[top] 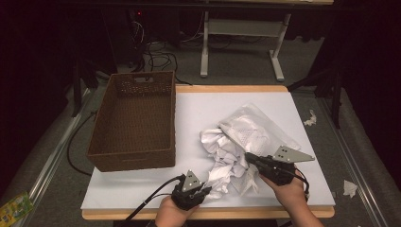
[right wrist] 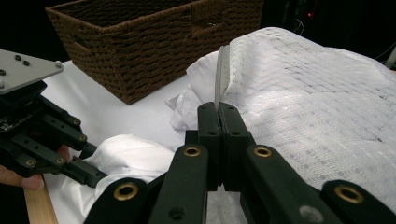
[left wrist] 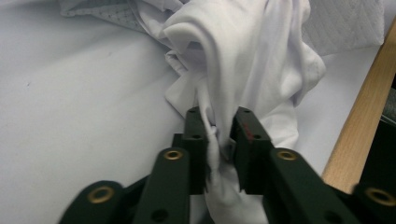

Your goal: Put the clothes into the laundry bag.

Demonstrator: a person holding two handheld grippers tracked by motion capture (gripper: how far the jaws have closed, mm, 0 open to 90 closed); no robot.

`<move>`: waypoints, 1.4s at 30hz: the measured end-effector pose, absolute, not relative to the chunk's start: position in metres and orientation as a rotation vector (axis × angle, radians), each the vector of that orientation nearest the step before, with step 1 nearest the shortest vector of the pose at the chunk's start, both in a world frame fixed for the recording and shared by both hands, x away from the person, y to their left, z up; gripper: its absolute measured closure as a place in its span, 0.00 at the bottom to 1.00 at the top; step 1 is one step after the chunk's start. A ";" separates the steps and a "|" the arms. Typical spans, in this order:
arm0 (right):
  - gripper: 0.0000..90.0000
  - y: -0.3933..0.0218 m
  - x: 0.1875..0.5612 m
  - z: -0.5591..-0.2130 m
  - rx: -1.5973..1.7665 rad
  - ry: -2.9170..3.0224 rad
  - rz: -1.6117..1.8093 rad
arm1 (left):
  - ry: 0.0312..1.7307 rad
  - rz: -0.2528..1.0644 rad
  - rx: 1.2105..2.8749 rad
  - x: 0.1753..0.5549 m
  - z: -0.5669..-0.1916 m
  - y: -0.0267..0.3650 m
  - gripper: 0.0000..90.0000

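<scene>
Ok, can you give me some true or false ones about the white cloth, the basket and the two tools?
1. The left tool pinches a fold of the white cloth. True.
2. The brown basket has cloth inside. False: it is empty.
3. The right tool is wide open. False: it is shut on the cloth's patterned edge.
4. The cloth lies on the white table top, right of the basket. True.
5. The basket is tipped on its side. False: it stands upright.

The high view looks forward and down on the counter [top: 142, 189] from above. Each gripper view sits low and close behind its own jaws. All three share the white cloth [top: 246, 137] [left wrist: 252, 56] [right wrist: 317, 93]; two share the basket [top: 135, 123] [right wrist: 154, 51].
</scene>
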State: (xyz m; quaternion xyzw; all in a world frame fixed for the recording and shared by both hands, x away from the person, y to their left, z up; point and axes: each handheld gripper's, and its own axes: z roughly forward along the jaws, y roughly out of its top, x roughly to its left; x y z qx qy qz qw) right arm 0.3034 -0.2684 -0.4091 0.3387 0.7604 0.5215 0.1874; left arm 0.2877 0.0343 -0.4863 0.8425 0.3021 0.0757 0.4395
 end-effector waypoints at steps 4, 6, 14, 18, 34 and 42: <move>1.00 -0.268 0.303 -0.409 0.948 2.138 1.466 | 0.748 0.201 2.054 0.288 -0.485 0.035 0.92; 1.00 -0.268 0.303 -0.408 0.953 2.138 1.467 | 0.754 0.224 2.030 0.288 -0.484 0.036 0.92; 1.00 -0.269 0.302 -0.407 0.944 2.134 1.472 | 0.766 0.277 1.946 0.297 -0.473 0.037 0.92; 1.00 -0.269 0.301 -0.405 0.947 2.129 1.471 | 0.828 0.301 1.903 0.320 -0.467 0.032 0.93; 1.00 -0.274 0.308 -0.410 0.972 2.130 1.463 | 0.837 0.329 1.840 0.387 -0.453 -0.039 0.93; 1.00 -0.268 0.309 -0.410 0.943 2.154 1.461 | 0.712 0.265 1.820 0.376 -0.447 -0.069 0.93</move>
